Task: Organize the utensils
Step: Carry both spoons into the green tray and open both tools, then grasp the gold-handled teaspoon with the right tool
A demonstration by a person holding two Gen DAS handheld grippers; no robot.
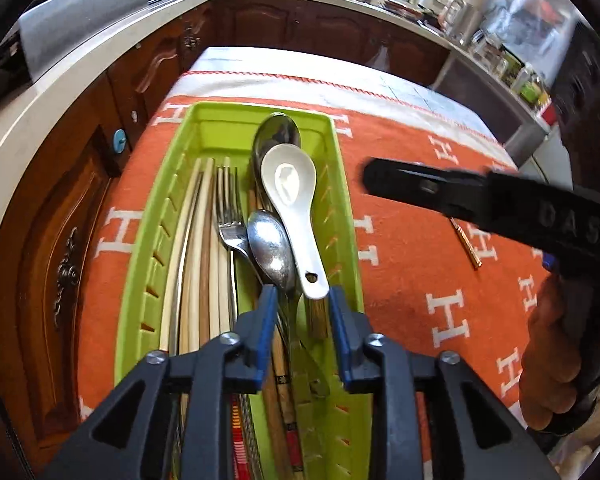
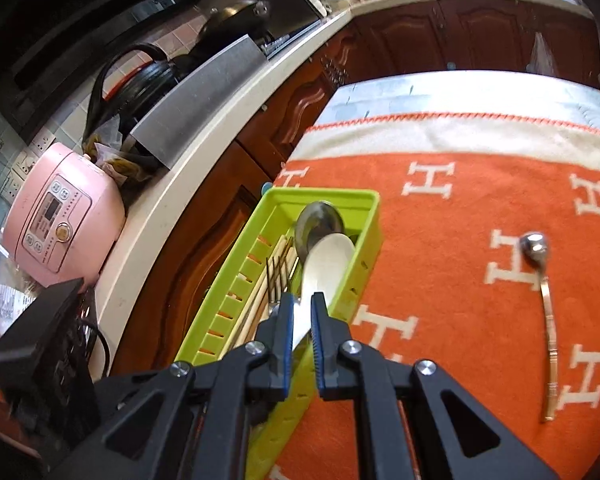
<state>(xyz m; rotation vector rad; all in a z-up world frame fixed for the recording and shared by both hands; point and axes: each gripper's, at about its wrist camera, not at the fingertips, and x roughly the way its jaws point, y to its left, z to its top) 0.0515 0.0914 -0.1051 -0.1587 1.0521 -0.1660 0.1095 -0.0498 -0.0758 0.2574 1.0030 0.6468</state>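
Note:
A green slotted tray (image 1: 342, 216) lies on the orange cloth and holds chopsticks (image 1: 198, 240), a fork (image 1: 228, 216), metal spoons (image 1: 270, 248) and a white ceramic spoon (image 1: 290, 196). My left gripper (image 1: 302, 292) hovers over the tray's near end with its jaws apart. The white spoon's handle end lies between the fingertips, untouched. My right gripper (image 2: 302, 304) is shut with nothing in it, just right of the tray and above its rim (image 2: 374, 216). A small spoon with a gold handle (image 2: 548, 320) lies alone on the cloth to the right.
The orange cloth with white H letters (image 2: 460, 216) covers the table. Wooden cabinets (image 1: 72, 208) and a white counter run along the left. A pink rice cooker (image 2: 60, 216) and a black box (image 2: 40, 344) stand there. A person's hand (image 1: 556, 360) holds the right gripper.

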